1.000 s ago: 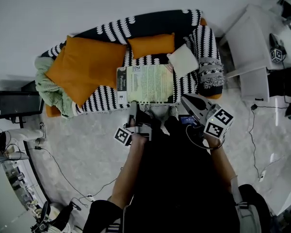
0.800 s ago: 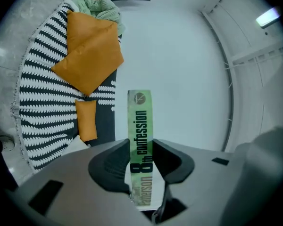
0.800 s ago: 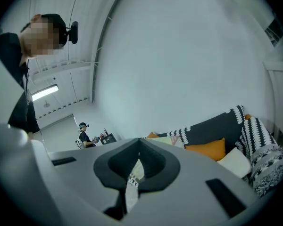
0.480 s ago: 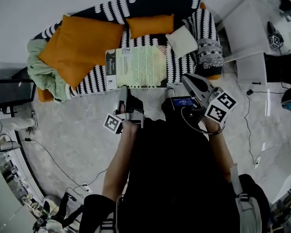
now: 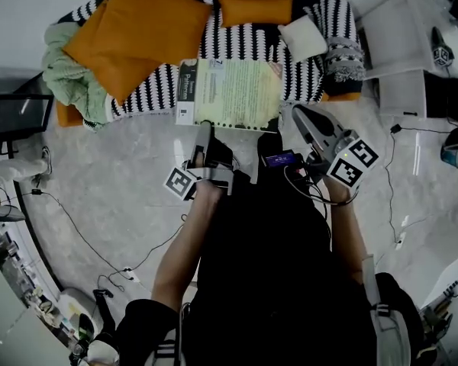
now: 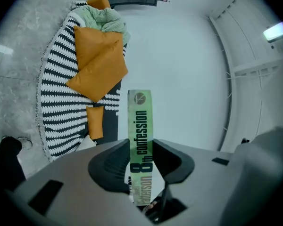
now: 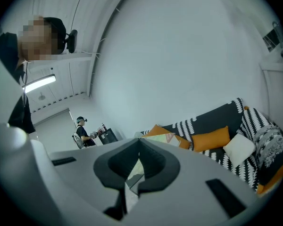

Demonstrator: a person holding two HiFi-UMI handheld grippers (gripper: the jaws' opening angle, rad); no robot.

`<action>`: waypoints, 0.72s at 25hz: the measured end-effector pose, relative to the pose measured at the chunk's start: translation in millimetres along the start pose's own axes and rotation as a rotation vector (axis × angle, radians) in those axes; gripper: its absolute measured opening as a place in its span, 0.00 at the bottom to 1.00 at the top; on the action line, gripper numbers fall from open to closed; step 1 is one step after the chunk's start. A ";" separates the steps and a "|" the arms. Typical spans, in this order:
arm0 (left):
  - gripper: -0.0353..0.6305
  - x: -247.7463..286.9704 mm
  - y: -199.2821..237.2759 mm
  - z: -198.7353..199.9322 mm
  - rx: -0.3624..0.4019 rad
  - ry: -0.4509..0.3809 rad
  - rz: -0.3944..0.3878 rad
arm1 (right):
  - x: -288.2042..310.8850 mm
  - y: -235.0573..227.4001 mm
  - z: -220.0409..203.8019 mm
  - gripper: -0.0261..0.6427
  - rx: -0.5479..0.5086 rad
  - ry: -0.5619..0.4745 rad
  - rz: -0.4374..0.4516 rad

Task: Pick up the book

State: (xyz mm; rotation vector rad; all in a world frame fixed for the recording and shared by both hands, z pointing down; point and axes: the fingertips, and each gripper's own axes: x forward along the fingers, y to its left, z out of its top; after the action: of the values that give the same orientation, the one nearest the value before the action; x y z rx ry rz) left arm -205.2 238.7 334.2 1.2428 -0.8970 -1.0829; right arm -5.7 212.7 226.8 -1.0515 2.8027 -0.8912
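**Book held flat at its spine, in front of the sofa**

The book [image 5: 233, 94] lies level. In the head view its long axis runs left to right, parallel to the front of the striped sofa [image 5: 244, 44]. Its dark-banded end points to the picture's left and its spine faces the person. It overlaps the sofa's front edge and the pale floor.

The left gripper [image 5: 203, 132] is clamped on the near long edge, one jaw on each cover.

Only the left gripper view [image 6: 141, 149] shows the spine [image 6: 140, 126]. It is a green strip squeezed between the jaws, reading "8th confession" and "Patterson", with a round emblem at its far end. The head view shows the green cover instead, and its lettering is too small to read.

The right gripper [image 5: 296, 113] sits at the book's right edge. In its own view the jaw tips [image 7: 139, 142] meet, with the book [image 7: 162, 138] edge-on just past them. I cannot tell whether they pinch it. That view alone shows a distant person [image 7: 81, 131] by a dark cabinet.

Orange cushions [image 5: 149, 33], a white pillow [image 5: 304, 38] and a green blanket [image 5: 69, 75] lie on the sofa.
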 end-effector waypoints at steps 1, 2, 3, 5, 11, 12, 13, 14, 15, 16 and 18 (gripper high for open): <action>0.29 -9.2 -0.6 2.2 -0.005 0.006 0.000 | -0.1 9.3 -5.2 0.06 -0.004 -0.001 -0.003; 0.29 -17.6 -1.4 3.8 -0.008 0.013 0.003 | -0.6 17.6 -9.2 0.06 -0.008 -0.001 -0.007; 0.29 -25.4 -2.3 5.0 -0.008 0.018 0.006 | -1.9 25.3 -12.4 0.06 -0.011 -0.003 -0.009; 0.29 -43.0 -3.7 4.3 -0.002 0.030 0.010 | -9.5 40.9 -19.8 0.06 -0.021 -0.011 -0.014; 0.29 -92.5 1.8 -13.0 -0.002 0.087 0.035 | -46.5 73.6 -46.5 0.06 -0.043 -0.026 -0.086; 0.29 -93.8 3.5 -12.4 -0.008 0.094 0.041 | -47.2 74.1 -46.8 0.06 -0.042 -0.028 -0.098; 0.29 -94.0 5.2 -11.2 -0.011 0.099 0.046 | -46.9 74.4 -46.2 0.06 -0.040 -0.030 -0.106; 0.29 -93.5 6.9 -9.9 -0.013 0.104 0.051 | -46.0 75.0 -45.3 0.06 -0.040 -0.032 -0.111; 0.29 -92.6 8.2 -8.7 -0.013 0.109 0.054 | -44.8 76.4 -44.1 0.06 -0.043 -0.033 -0.113; 0.29 -91.6 8.9 -7.9 -0.014 0.114 0.057 | -43.6 78.5 -42.9 0.06 -0.049 -0.036 -0.111; 0.29 -91.2 8.5 -8.2 -0.020 0.121 0.058 | -42.8 83.3 -41.8 0.06 -0.053 -0.046 -0.105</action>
State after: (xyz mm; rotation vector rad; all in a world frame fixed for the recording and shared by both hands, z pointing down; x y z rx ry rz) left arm -220.8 328.6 345.4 1.2448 -0.8233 -0.9579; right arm -31.2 310.7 211.0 -1.2208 2.7707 -0.7948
